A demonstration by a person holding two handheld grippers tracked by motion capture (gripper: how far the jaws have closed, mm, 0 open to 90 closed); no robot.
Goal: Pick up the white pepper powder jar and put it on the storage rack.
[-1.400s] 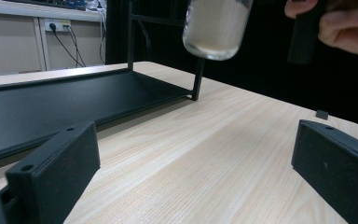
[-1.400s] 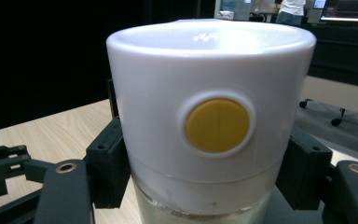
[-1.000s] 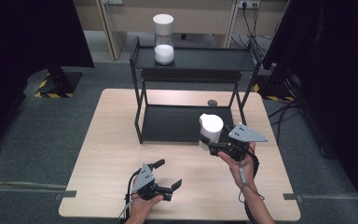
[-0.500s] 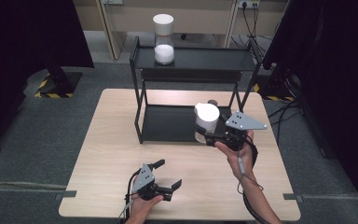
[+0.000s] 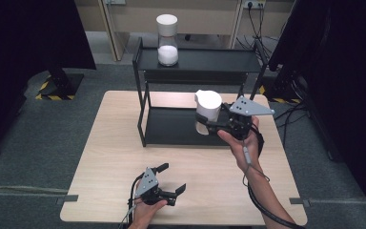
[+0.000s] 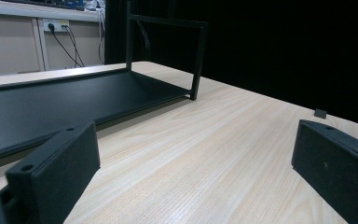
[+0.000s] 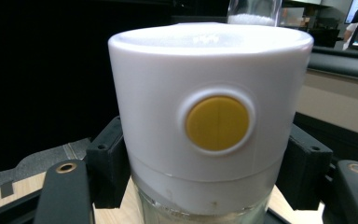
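Observation:
My right gripper (image 5: 208, 123) is shut on a glass jar with a white lid (image 5: 208, 106), held in the air over the right part of the black rack's lower shelf (image 5: 171, 125). Up close, the jar's white lid (image 7: 209, 98) has a yellow round button on its side, and the jaws clamp it just below the lid. A second white-lidded jar (image 5: 167, 39) with white powder stands on the rack's top shelf (image 5: 209, 59). My left gripper (image 5: 170, 177) rests open on the table near the front edge, its jaws wide apart over bare wood (image 6: 200, 154).
The black two-tier rack (image 6: 74, 98) fills the far half of the wooden table (image 5: 114, 157). Dark curtains stand on both sides. Cables trail on the floor at the right (image 5: 295, 109).
My right gripper has carried the jar up and to the left, from the table's right side toward the rack. The left gripper has stayed put.

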